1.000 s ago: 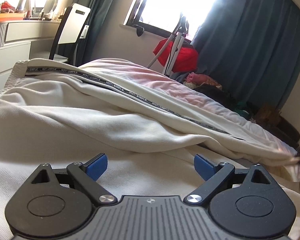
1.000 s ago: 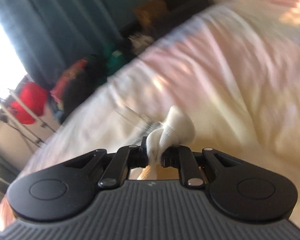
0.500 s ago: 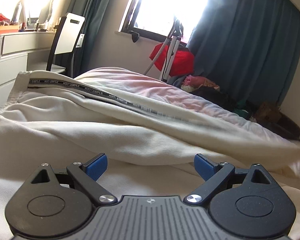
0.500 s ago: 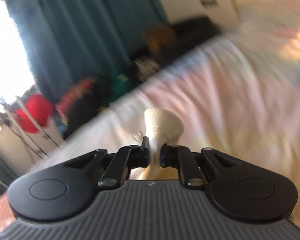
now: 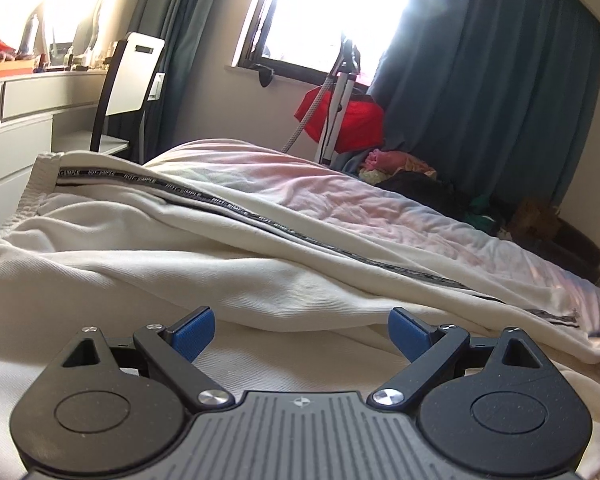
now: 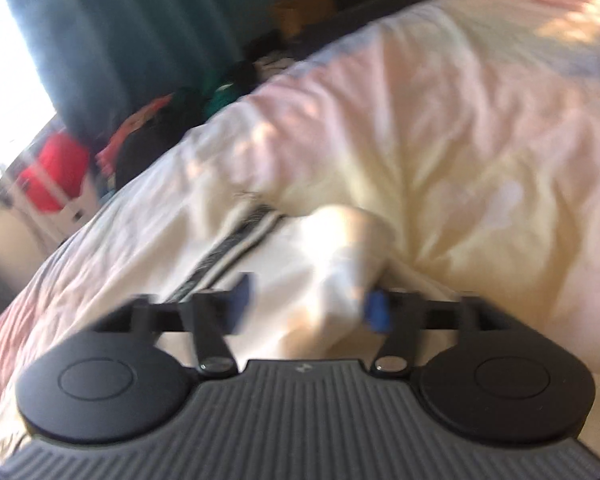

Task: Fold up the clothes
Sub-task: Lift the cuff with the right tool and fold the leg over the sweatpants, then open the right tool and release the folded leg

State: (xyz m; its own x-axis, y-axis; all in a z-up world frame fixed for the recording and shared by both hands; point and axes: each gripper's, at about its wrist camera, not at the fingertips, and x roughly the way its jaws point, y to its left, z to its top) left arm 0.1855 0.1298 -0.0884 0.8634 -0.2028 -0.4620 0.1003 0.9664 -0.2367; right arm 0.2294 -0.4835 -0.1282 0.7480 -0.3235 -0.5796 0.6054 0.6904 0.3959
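Lying across the pale pink quilted bed cover (image 5: pixel 380 216) is the cream cotton trousers with a black lettered side stripe (image 5: pixel 180 248). The left gripper (image 5: pixel 300 334) is held spread, empty. The right gripper (image 6: pixel 306 300) is opening; a bunched trouser end sits between its jaws, unpressed.

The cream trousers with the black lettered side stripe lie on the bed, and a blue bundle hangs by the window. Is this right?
Not quite: the bundle by the window is red, not blue, as the left wrist view shows. The cream trousers with the black lettered side stripe do lie on the bed.
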